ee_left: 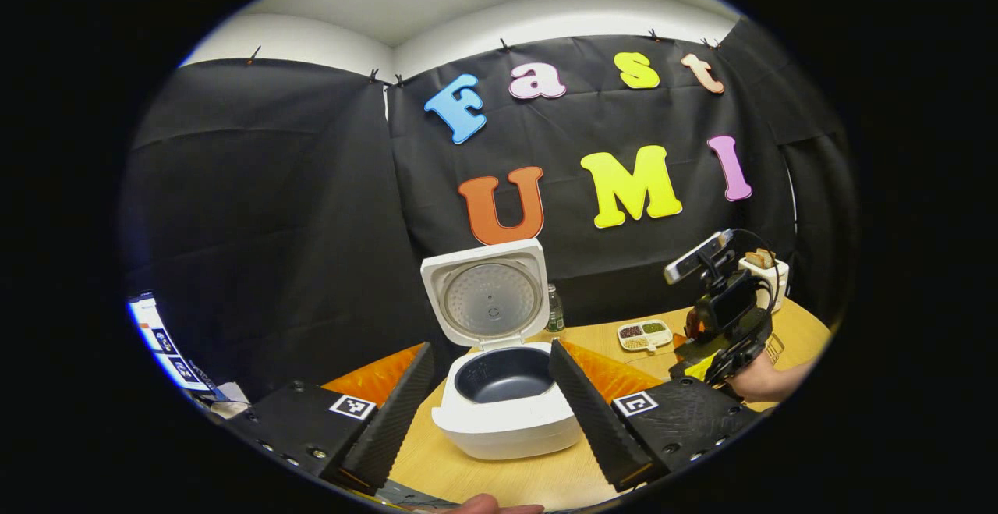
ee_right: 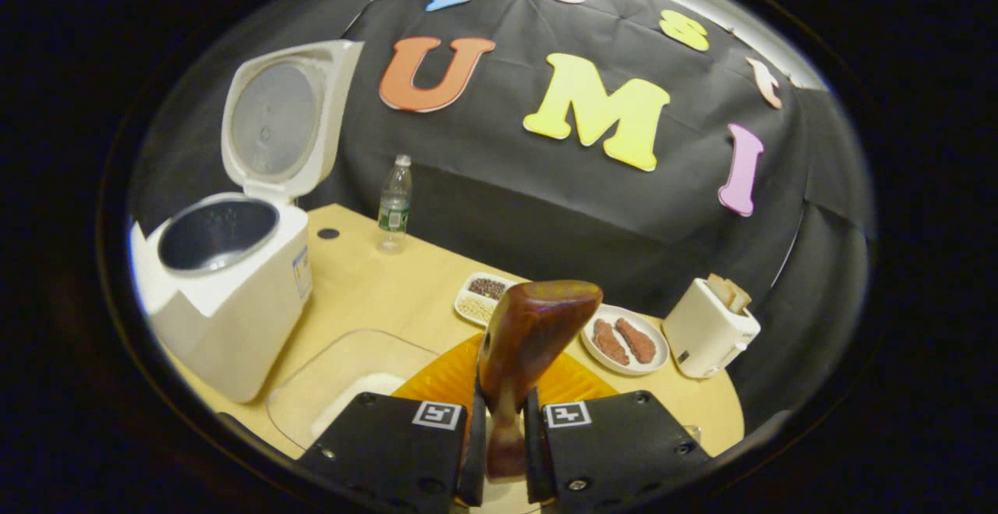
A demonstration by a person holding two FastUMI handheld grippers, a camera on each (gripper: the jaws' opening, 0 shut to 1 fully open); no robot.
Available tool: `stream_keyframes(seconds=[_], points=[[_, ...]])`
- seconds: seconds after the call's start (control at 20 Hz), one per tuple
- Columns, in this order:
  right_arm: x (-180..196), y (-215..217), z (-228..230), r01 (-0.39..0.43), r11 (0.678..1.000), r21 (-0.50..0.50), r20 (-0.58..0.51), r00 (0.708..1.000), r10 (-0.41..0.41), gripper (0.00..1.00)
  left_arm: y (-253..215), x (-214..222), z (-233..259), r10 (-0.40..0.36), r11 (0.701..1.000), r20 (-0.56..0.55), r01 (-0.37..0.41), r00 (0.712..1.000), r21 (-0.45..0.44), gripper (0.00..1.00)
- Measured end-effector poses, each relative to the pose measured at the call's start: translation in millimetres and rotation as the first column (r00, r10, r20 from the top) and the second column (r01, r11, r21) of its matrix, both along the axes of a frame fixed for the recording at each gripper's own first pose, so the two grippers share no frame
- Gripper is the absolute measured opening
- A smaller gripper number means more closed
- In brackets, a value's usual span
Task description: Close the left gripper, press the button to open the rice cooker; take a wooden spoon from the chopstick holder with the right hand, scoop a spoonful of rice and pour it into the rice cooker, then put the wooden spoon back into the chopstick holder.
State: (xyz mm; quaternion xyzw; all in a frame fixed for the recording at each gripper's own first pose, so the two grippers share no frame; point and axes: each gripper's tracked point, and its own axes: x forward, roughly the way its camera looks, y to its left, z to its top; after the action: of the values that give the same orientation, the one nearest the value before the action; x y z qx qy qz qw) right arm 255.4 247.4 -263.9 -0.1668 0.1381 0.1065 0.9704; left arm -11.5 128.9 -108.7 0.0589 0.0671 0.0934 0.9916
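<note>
The white rice cooker (ee_left: 507,420) stands in front of me with its lid (ee_left: 487,295) swung up and its dark inner pot (ee_left: 503,373) bare. My left gripper (ee_left: 491,350) is open, its fingers spread to either side of the cooker and apart from it. My right gripper (ee_right: 503,420) is shut on the handle of the brown wooden spoon (ee_right: 538,327), whose bowl points up and forward. That gripper (ee_left: 721,319), held by a hand, is also in the left gripper view at the right. A clear container of white rice (ee_right: 343,381) lies below and left of the spoon. The open cooker (ee_right: 226,295) is at the left.
An orange mat (ee_right: 452,377) lies under the spoon. On the wooden table (ee_right: 374,288) stand a water bottle (ee_right: 394,202), a divided dish of grains (ee_right: 483,295), a plate with sausages (ee_right: 624,338) and a white toaster with bread (ee_right: 709,327).
</note>
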Motion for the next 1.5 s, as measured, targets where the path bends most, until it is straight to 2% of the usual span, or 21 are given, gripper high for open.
stream_keyframes(seconds=[0.1,0.45,0.65,0.85,1.1,1.3,1.35,1.5], points=[[-7.3,6.2,-15.3,-0.015,1.0,0.019,-0.016,1.0,0.015,0.24,0.9,0.5,-0.8,0.002,1.0,0.0,-0.002,1.0,0.001,0.95],[-8.5,11.0,-18.3,-0.023,0.988,0.152,-0.058,0.998,0.033,0.26,2.5,0.4,-4.8,0.0,1.0,-0.014,0.0,1.0,-0.006,0.95],[-11.1,12.5,-23.6,0.029,0.938,0.345,-0.126,0.992,0.016,0.26,3.6,1.2,-5.9,0.001,1.0,-0.016,-0.001,1.0,-0.001,0.95],[-9.7,13.2,-26.4,0.083,0.855,0.513,-0.181,0.983,0.014,0.26,5.9,0.5,-7.9,0.005,1.0,-0.023,-0.005,1.0,0.005,0.95],[-3.4,-0.3,-30.4,0.187,0.711,0.678,-0.256,0.967,-0.01,0.28,7.1,0.2,-8.3,0.008,1.0,-0.029,-0.008,1.0,0.006,0.95],[1.2,-18.4,-38.4,0.278,0.563,0.778,-0.322,0.947,-0.023,0.26,7.8,1.6,-6.5,0.007,1.0,-0.028,-0.006,1.0,0.003,0.95],[1.6,-22.4,-39.6,0.29,0.535,0.793,-0.331,0.944,-0.022,0.26,8.8,2.2,-5.5,0.008,1.0,-0.026,-0.008,1.0,0.006,0.95],[3.0,-23.2,-41.6,0.303,0.49,0.818,-0.34,0.94,-0.014,0.26,7.6,3.6,-1.6,0.004,1.0,-0.027,-0.004,1.0,0.015,0.95]])
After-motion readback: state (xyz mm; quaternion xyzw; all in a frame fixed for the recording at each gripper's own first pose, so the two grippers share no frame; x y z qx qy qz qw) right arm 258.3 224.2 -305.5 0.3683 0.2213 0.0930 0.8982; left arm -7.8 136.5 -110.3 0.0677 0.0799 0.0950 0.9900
